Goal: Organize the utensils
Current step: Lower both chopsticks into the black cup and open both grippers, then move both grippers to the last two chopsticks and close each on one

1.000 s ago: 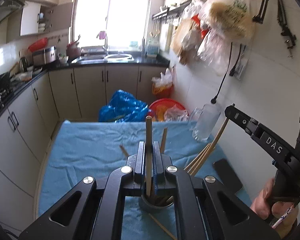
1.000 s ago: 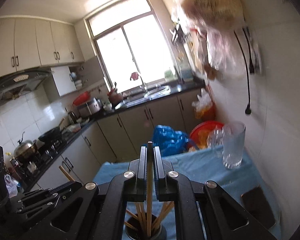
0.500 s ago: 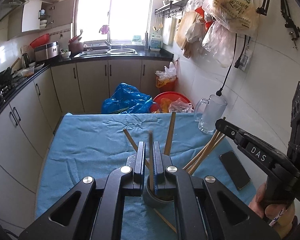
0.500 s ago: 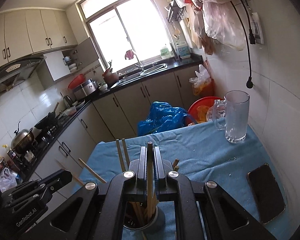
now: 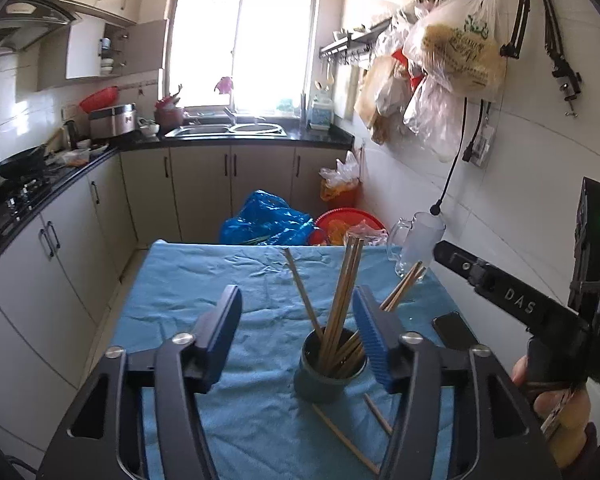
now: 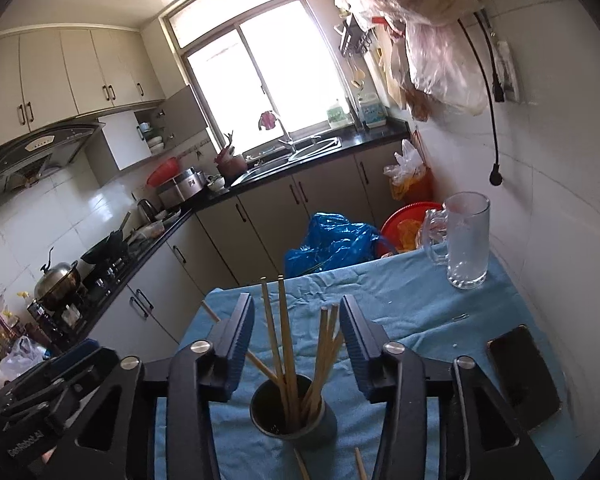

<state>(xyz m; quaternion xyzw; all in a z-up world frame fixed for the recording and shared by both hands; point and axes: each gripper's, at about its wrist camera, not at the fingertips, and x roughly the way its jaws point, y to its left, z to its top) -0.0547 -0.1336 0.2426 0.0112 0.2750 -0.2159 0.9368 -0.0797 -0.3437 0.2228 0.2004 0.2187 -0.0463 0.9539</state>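
A dark round cup (image 5: 327,378) stands on the blue cloth (image 5: 204,280) and holds several wooden chopsticks (image 5: 342,304) that lean apart. My left gripper (image 5: 296,332) hangs just in front of the cup. Its jaws are opening, and the blue pads (image 5: 220,328) touch nothing. In the right wrist view the same cup (image 6: 296,414) sits below my right gripper (image 6: 298,340). Its jaws are also opening, with the chopsticks (image 6: 280,340) standing free between them. Two loose chopsticks (image 5: 346,440) lie on the cloth beside the cup.
A glass mug (image 6: 466,240) stands at the far right corner by the tiled wall. A black phone (image 6: 524,376) lies on the right side of the cloth. A blue bag (image 5: 266,220) and a red basin (image 5: 346,220) sit beyond the table's far edge.
Each gripper was shut on one upright chopstick over the cup. Both have let go and their jaws have spread; the chopsticks now stand in the cup. The left gripper has drawn back.
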